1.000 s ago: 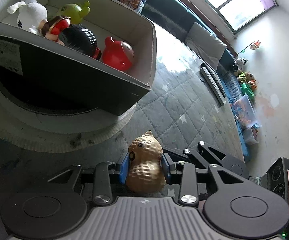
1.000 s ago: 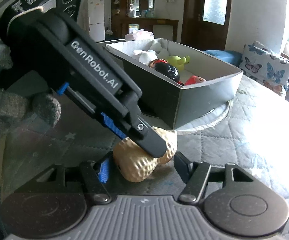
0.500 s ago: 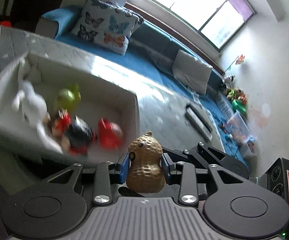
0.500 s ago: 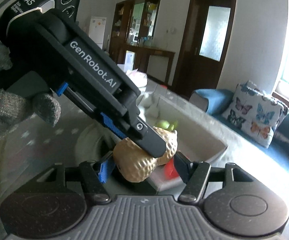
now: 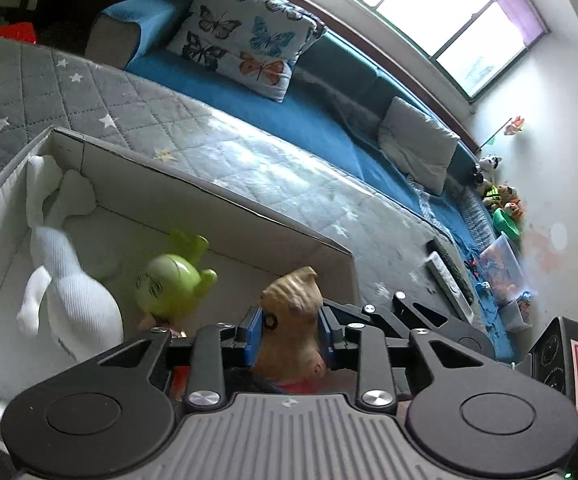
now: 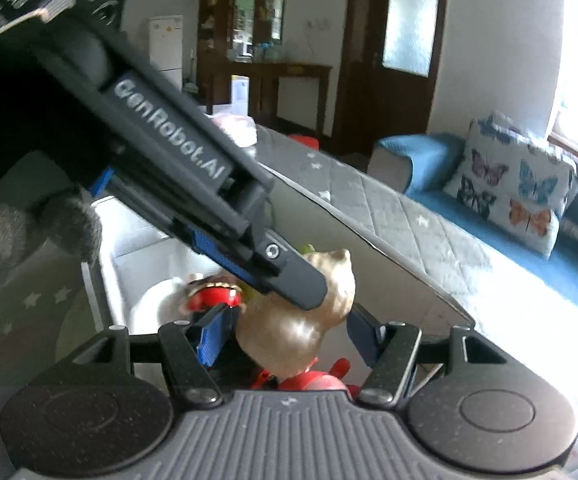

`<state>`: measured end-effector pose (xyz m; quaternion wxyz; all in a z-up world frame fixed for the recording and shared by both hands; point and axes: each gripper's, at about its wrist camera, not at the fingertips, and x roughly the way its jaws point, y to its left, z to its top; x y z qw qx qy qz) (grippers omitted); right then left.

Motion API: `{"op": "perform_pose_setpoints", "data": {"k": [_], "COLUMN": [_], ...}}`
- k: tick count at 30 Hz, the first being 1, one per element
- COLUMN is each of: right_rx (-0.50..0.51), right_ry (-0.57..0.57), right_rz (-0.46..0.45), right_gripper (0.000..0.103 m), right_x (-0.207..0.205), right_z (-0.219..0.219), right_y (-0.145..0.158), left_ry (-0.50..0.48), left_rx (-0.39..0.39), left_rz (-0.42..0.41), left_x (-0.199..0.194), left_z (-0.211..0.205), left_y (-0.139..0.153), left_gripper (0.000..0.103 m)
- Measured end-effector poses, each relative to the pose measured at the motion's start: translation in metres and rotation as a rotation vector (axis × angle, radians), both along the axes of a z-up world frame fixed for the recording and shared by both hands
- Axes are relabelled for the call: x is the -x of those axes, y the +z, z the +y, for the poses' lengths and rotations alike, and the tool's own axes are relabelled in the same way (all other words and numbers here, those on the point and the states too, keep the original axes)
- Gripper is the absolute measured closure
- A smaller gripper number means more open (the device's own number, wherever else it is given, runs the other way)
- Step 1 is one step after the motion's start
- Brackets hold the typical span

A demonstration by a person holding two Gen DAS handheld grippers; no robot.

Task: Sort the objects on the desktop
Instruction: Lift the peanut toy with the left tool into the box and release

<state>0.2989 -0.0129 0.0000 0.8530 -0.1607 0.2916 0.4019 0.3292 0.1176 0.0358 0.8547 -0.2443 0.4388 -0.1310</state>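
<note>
Left gripper (image 5: 291, 334): jaws have just been closing, now clamped on peanut toy (image 5: 289, 320), squashed, over grey box (image 5: 217, 196). Soft, light, hollow rubber by look; grip at waist. Right gripper (image 6: 287, 330): jaws part open, straddling toy, contact unclear. Green figure (image 5: 171, 282) at box's 10 o'clock.

Right wrist view: left gripper (image 6: 289, 280) crosses from upper left, its jaws closed on the tan peanut toy (image 6: 289, 332), squeezing it. Right gripper (image 6: 285, 334) has blue pads either side of the toy, gaps showing. Below: open box (image 6: 105, 280) with a red toy (image 6: 213, 294). Gloved hand (image 6: 17, 232) at left.
</note>
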Motion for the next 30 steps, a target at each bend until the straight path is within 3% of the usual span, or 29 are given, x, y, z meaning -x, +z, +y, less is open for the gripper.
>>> {"op": "perform_pose_setpoints", "data": {"k": [11,18,25,30], "right_rx": [0.023,0.007,-0.042,-0.072], "right_ry": [-0.039,-0.052,-0.082,-0.125], "right_rz": [0.071,0.065,0.022,0.014], "right_gripper": [0.038,0.038,0.02,0.014], "right_x": [-0.03,-0.032,0.001,0.028], "right_z": [0.004,0.003,-0.01,-0.02], "right_y": [-0.013,-0.013,0.003,0.011], "left_ry": [0.04,0.052,0.058,0.065], "left_rx": [0.01,-0.033,-0.09,-0.126], "left_rz": [0.053,0.005,-0.084,-0.14], "left_x": [-0.017,-0.003,0.036,0.072], "left_z": [0.012,0.012,0.005,0.0], "left_y": [-0.027,-0.015,0.007,0.016], "left_gripper": [0.071,0.071,0.069,0.069]}}
